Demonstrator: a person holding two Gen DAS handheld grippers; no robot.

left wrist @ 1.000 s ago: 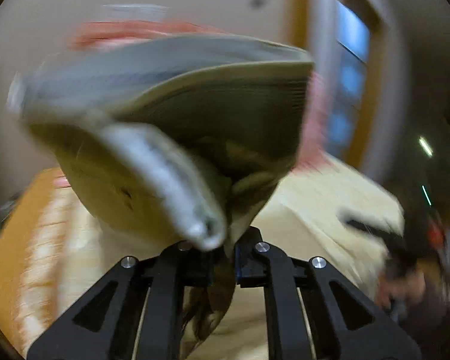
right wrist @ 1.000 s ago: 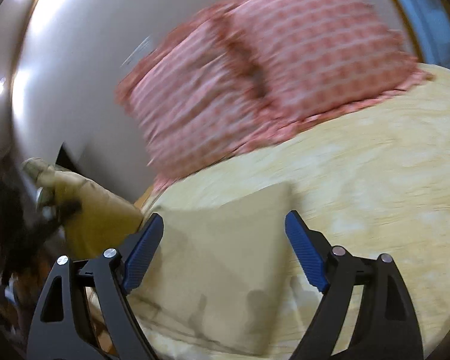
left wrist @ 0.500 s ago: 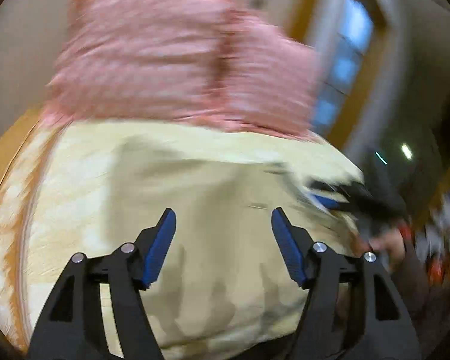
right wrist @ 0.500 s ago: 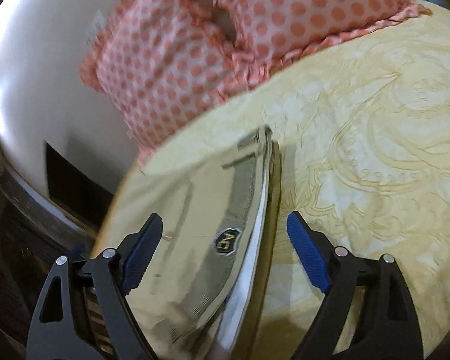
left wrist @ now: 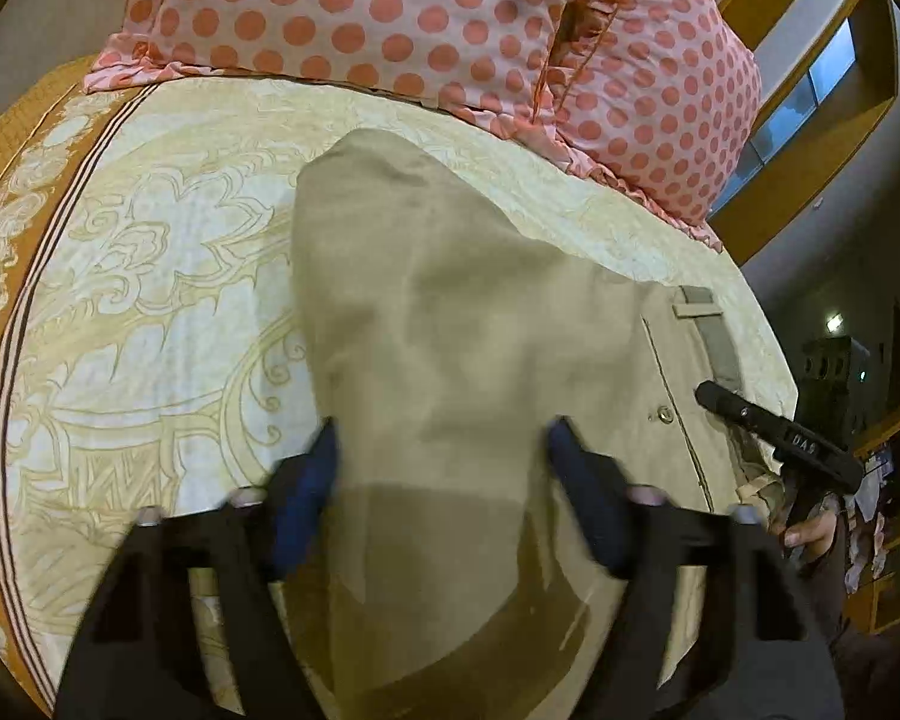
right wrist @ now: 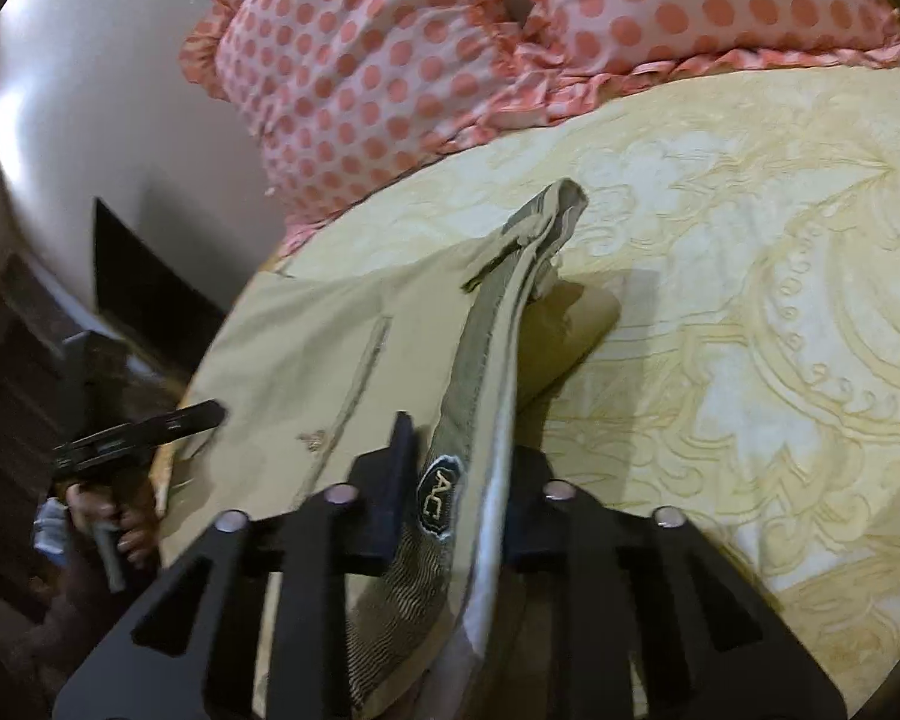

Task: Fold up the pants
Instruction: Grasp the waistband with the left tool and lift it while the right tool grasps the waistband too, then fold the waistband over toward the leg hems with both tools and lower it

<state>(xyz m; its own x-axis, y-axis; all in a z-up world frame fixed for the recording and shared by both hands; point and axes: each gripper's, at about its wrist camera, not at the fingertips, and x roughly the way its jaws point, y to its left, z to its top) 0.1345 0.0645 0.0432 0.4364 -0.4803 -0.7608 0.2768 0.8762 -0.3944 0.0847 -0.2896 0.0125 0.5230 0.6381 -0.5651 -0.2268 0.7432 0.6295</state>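
- Right wrist view: the right gripper (right wrist: pixel 459 483) has its jaws clamped on the waistband (right wrist: pixel 480 372) of the khaki pants (left wrist: pixel 468 324), which lie on the bedspread (left wrist: pixel 150 276).
- Left gripper (left wrist: pixel 441 468) hovers, jaws apart, holding nothing.
- Lift the band evenly; the left should pinch the far corner before folding.

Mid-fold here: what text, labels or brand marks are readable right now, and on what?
"AC" on the dark oval patch inside the pants' waistband, seen sideways between the right gripper's fingers.
"DAS" on the side of the right gripper, seen from the left wrist view; small, so a tentative read.
Nothing else legible; the pants' button shows no readable marking.
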